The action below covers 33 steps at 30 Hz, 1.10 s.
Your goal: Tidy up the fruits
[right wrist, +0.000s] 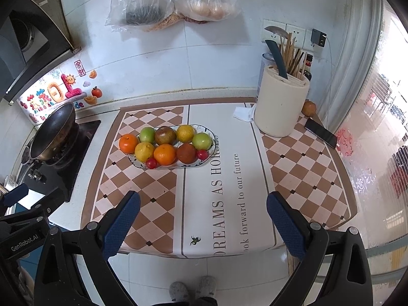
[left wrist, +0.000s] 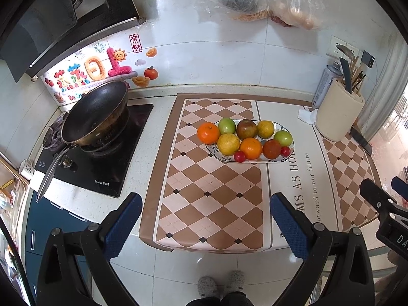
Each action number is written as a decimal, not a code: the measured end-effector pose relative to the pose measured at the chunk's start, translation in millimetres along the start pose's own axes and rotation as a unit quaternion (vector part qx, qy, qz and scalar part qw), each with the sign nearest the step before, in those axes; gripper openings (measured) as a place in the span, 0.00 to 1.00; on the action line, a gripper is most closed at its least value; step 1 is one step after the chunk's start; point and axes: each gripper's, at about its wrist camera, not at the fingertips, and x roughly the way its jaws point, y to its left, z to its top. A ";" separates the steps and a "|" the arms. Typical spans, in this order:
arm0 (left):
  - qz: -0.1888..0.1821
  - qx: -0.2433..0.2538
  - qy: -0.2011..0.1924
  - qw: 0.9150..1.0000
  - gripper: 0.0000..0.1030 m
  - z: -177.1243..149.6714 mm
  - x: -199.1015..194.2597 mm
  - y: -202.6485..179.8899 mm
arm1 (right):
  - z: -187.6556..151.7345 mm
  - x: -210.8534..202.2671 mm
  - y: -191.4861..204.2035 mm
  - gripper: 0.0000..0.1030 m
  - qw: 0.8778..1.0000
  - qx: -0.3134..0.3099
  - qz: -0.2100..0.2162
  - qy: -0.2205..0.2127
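Currently, the left gripper (left wrist: 205,216) is hovering above the near edge of the counter (left wrist: 153,137) with its jaws standing wide apart and gripping nothing, and the right gripper (right wrist: 203,215) is hovering beside it in the same condition, jaws spread and empty. Both are sitting well apart from the fruit plate (left wrist: 265,159), which is lying at 12 o'clock from each gripper on the checkered mat (left wrist: 211,204). The plate is carrying two rows of fruit: a green apple (left wrist: 227,125), a dark mottled fruit (left wrist: 246,128), a yellow citrus (left wrist: 265,129) and a second green apple (left wrist: 283,138) are occupying the far row, while a yellow-green citrus (left wrist: 228,143), an orange (left wrist: 251,148) and a dark red-orange fruit (left wrist: 271,149) are occupying the near row. Two small red fruits are resting at the near rim, one (left wrist: 239,156) at 7 o'clock from the orange and the other (left wrist: 285,151) just beside the dark red-orange fruit. A second orange (left wrist: 208,132) is sitting at the plate's 9 o'clock end, touching the first green apple; whether it is resting on the rim or on the mat cannot be told. At 9 o'clock from the plate, a black wok (left wrist: 94,113) is tilting on the gas stove (left wrist: 112,168). At 2 o'clock from the plate, a cream utensil holder (right wrist: 280,107) is standing upright, with a phone (right wrist: 320,132) lying just beside it and a lone orange-brown fruit (right wrist: 309,108) sitting behind it. Two plastic bags (right wrist: 176,0) are hanging on the wall at 12 o'clock.
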 end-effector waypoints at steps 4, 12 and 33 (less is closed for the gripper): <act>-0.001 -0.003 -0.004 1.000 1.00 -3.2 -4.8 -3.1 | -0.3 -2.0 -0.2 0.98 1.000 -0.001 -0.001 -0.001; -0.003 -0.004 -0.008 1.000 1.00 -3.0 -10.6 -6.0 | -0.1 -6.7 -0.9 0.98 1.000 0.000 -0.002 -0.004; -0.001 -0.005 -0.013 1.000 1.00 -3.9 -16.5 -6.5 | -0.6 -12.1 -1.4 0.98 1.000 0.002 -0.002 -0.006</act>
